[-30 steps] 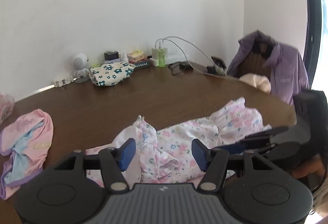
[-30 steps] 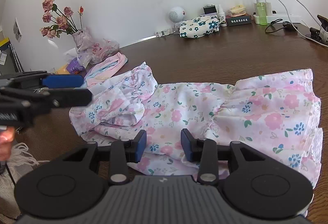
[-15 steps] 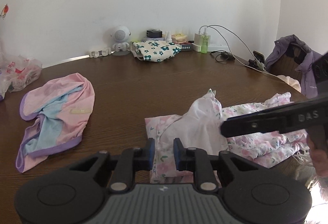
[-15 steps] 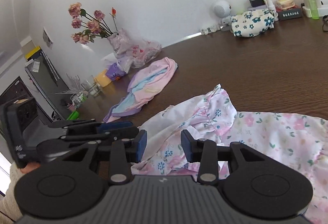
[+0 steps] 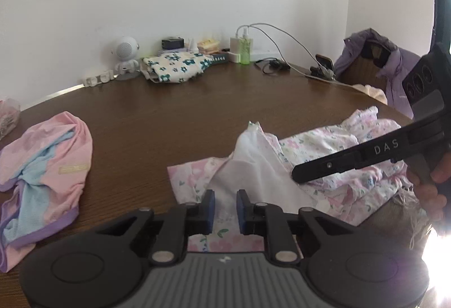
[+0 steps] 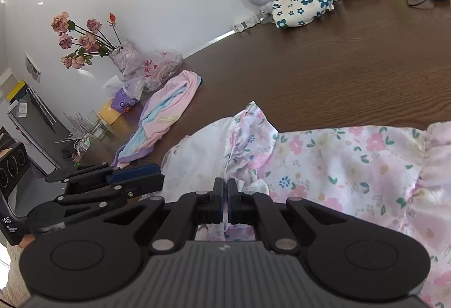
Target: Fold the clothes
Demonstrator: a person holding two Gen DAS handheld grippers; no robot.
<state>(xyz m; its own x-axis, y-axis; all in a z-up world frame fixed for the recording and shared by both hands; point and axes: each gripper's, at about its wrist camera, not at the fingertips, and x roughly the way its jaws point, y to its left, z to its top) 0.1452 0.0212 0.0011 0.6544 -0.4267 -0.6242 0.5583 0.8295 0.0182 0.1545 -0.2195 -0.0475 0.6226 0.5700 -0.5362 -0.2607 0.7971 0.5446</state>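
The floral dress lies across the lower right of the right wrist view, on the brown table. The right gripper is pinched tight on a raised fold of it; the left gripper, narrowly parted, has fabric between its pads, grip unclear. The step looks like a first fold; next, both should carry the edge over evenly.

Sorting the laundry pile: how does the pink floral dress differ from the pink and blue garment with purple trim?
The pink floral dress is printed with small flowers; the pink and blue garment with purple trim is plain colour blocks. The dress is pinched by the left gripper and the right gripper; the garment lies untouched. The dress has white lining turned out; the garment shows none. Both lie crumpled on the brown wooden table.
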